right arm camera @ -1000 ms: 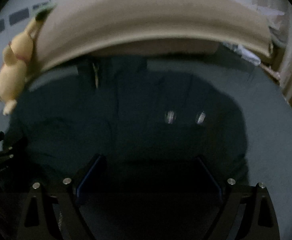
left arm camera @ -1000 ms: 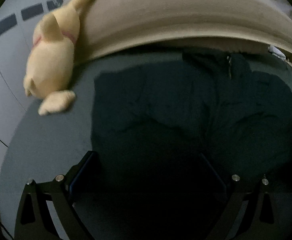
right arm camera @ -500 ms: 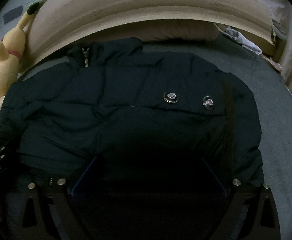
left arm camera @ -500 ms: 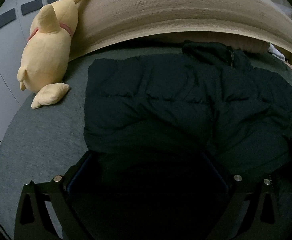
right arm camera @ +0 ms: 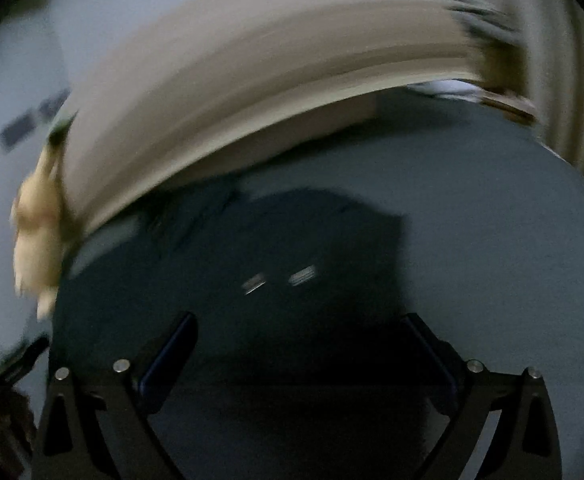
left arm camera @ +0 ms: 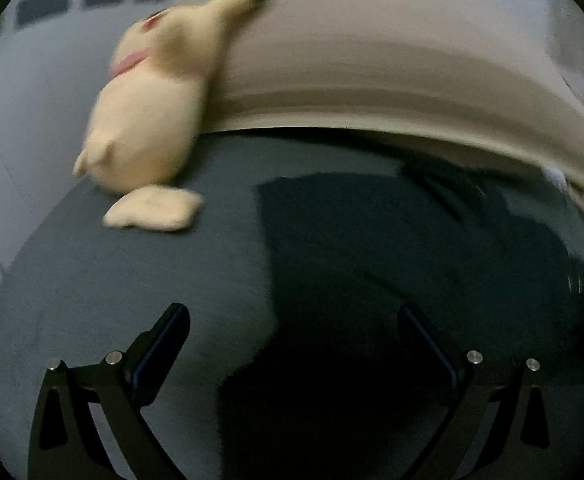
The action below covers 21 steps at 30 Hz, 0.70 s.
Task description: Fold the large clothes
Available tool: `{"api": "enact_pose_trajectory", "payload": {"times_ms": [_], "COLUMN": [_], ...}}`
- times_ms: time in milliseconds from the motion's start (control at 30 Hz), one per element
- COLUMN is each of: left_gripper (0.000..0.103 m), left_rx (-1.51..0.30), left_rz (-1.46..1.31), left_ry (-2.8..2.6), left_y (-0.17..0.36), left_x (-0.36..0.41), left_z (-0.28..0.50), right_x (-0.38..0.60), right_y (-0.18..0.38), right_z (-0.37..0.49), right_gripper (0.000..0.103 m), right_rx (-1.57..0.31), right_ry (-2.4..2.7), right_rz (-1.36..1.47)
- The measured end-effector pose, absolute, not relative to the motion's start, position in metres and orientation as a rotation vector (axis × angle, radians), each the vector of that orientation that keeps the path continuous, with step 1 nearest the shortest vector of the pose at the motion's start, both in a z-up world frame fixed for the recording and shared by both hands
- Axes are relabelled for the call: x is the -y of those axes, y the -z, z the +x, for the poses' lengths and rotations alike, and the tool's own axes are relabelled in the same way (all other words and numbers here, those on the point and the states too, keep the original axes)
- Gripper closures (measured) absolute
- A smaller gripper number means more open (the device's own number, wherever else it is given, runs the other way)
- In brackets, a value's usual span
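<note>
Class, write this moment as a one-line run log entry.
jacket: flat on bed | left gripper: open, empty | right gripper: open, empty, jaws just widened | plush toy: against headboard

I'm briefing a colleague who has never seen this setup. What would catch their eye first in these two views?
The pale yellow plush toy stands out most, leaning against the beige headboard at the bed's upper left. Next comes the dark puffer jacket, spread flat on the grey bedcover, with two shiny snap buttons in the right wrist view. Both pictures are blurred; the left gripper and right gripper stand open over the jacket's near edge.
</note>
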<state>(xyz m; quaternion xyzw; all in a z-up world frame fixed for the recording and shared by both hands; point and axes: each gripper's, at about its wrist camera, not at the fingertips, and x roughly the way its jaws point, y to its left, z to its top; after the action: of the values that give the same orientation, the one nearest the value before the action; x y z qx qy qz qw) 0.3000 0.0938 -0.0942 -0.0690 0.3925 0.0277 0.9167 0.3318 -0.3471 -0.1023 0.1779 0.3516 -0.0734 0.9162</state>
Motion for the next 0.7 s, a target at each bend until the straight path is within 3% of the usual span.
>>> {"api": "enact_pose_trajectory", "payload": {"times_ms": [300,567,600,700], "left_gripper": [0.0,0.0,0.0,0.0], "left_rx": [-0.905,-0.937,-0.934,-0.922], "left_rz": [-0.314,-0.342,-0.329,-0.319], "left_ry": [-0.118,-0.026,-0.022,-0.012], "left_y": [0.12,0.132,0.132,0.127], "left_x": [-0.152,-0.146,-0.144,-0.142], "left_z": [0.338,0.357,0.358,0.364], "right_x": [0.427,0.44,0.44,0.435], "right_y": [0.147,0.166,0.166,0.164], "right_z": [0.36,0.39,0.392,0.399], "right_gripper": [0.001,0.002,0.006,0.044], "right_rx": [-0.835,-0.868,-0.869,-0.901], "right_ry": [0.212,0.175,0.172,0.138], "right_rz": [0.594,0.648,0.64,0.593]}}
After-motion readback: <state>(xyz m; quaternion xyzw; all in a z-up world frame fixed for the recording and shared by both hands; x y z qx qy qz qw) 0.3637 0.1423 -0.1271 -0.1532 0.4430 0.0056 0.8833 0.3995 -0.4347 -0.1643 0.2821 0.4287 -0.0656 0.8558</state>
